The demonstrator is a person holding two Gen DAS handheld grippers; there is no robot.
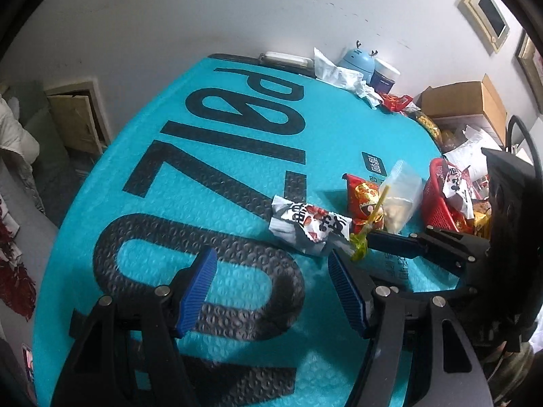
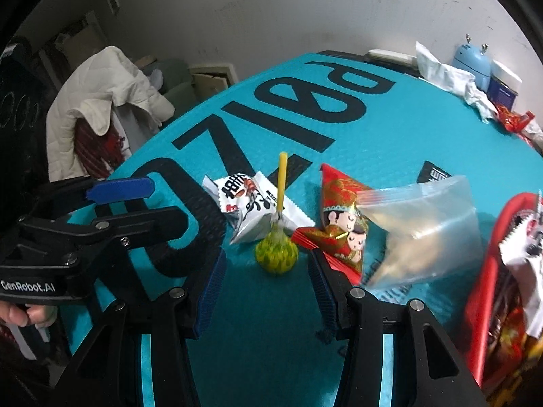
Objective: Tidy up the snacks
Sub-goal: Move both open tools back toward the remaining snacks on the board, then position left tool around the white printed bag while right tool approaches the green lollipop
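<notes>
Black tool point(image 2: 266, 291) arms, ribbed blue pads point(image 2: 212, 293), silver screws.

Scuffed white wall point(image 1: 169, 17) — framed pictures point(image 1: 485, 13)

Lying on mat point(image 2: 373, 129) near its right edge, left to right: snack packet point(image 2: 251, 200), lollipop point(image 2: 276, 256) leaning on it, pyramid candy box point(image 2: 339, 217), zip bag point(image 2: 420, 227). Standing at right edge: basket point(image 2: 482, 305), holding more packets. Sitting at far right corner: tissues point(image 2: 444, 74), humidifier point(image 2: 473, 62), jar point(image 2: 505, 81).
</notes>
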